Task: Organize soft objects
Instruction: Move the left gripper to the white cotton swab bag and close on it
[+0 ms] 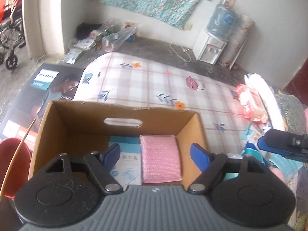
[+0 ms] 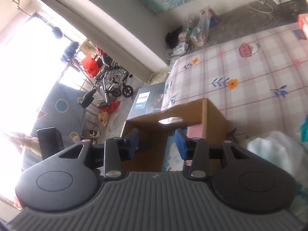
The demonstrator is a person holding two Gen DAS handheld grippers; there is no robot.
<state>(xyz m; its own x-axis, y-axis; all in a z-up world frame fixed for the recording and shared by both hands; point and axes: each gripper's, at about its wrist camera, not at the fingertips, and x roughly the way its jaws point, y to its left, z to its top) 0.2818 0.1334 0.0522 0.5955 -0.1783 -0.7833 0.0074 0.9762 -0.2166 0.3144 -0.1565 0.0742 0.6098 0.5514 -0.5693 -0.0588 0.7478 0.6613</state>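
An open cardboard box (image 1: 77,119) (image 2: 213,119) stands on the checked bed sheet (image 1: 154,80). Inside it lie a pink soft pack (image 1: 160,159) (image 2: 194,131) and, to its left, a white and blue packet (image 1: 127,167) (image 2: 173,154). My left gripper (image 1: 155,151) hovers over the box, open wide, with nothing between its fingers. My right gripper (image 2: 156,136) points at the box from beside it, its blue pads apart and empty; its fingertips (image 1: 263,144) show at the right edge of the left wrist view. A red and white wipes pack (image 1: 248,100) and teal packs (image 1: 250,150) lie to the right.
A white plastic bag (image 2: 275,150) lies beside the box. A red stool (image 1: 15,165) and a dark printed carton (image 1: 44,92) sit at the left of the bed. A water dispenser (image 1: 209,46), plastic bags (image 1: 115,36) and a wheelchair (image 2: 115,84) stand on the floor.
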